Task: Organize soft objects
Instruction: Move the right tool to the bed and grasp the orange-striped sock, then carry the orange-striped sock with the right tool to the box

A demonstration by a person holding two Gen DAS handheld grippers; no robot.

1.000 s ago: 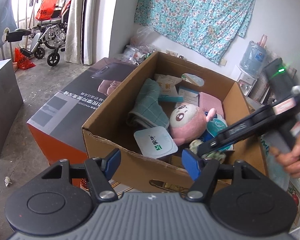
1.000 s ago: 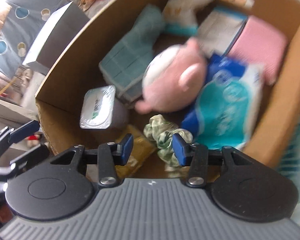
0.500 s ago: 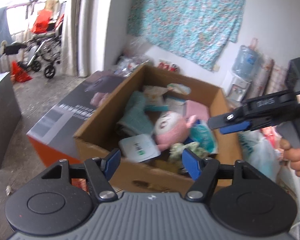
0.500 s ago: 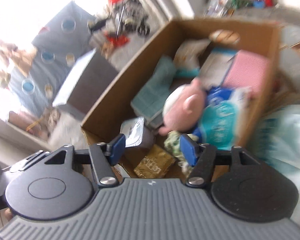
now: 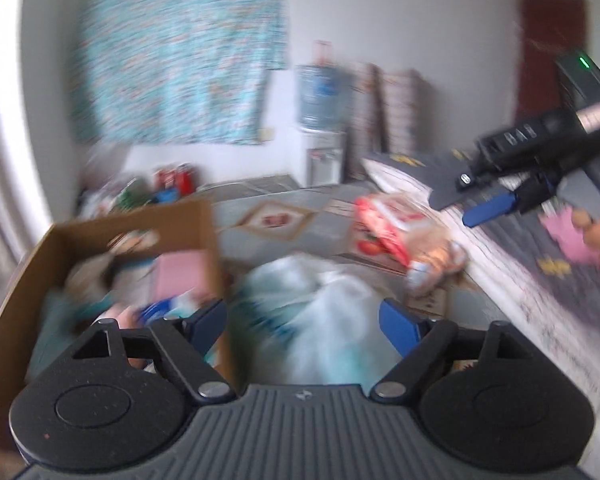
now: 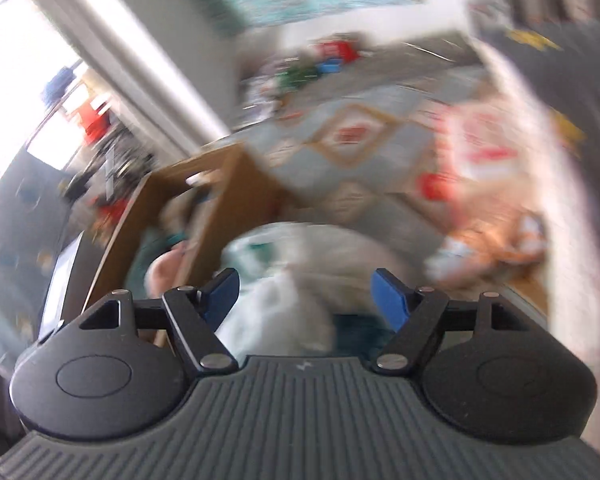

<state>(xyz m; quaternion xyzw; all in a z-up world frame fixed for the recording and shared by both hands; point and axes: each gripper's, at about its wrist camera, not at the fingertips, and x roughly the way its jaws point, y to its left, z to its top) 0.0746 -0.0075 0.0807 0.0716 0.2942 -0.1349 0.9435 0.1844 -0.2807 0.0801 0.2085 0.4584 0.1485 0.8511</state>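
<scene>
Tilting downward, both grippers (image 5: 302, 322) (image 6: 306, 294), jaws just widened, empty.

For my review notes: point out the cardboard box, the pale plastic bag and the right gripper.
cardboard box (image 5: 204, 224): left wrist view, far right wall.
pale plastic bag (image 5: 320, 312): left wrist view, crumpled top.
right gripper (image 6: 305, 292): right wrist view, midway between its blue fingertips.

White wall (image 5: 400, 20) w/ teal floral cloth (image 5: 180, 52) hung on it. Right of cloth: water dispenser (image 5: 322, 120) w/ blue bottle; far right of cloth, dark red door (image 5: 552, 52). Below cloth, patterned grey rug (image 5: 276, 220) on floor. Left of cloth, pale curtain (image 6: 132, 60), bright window (image 6: 20, 52). All blurred.
</scene>
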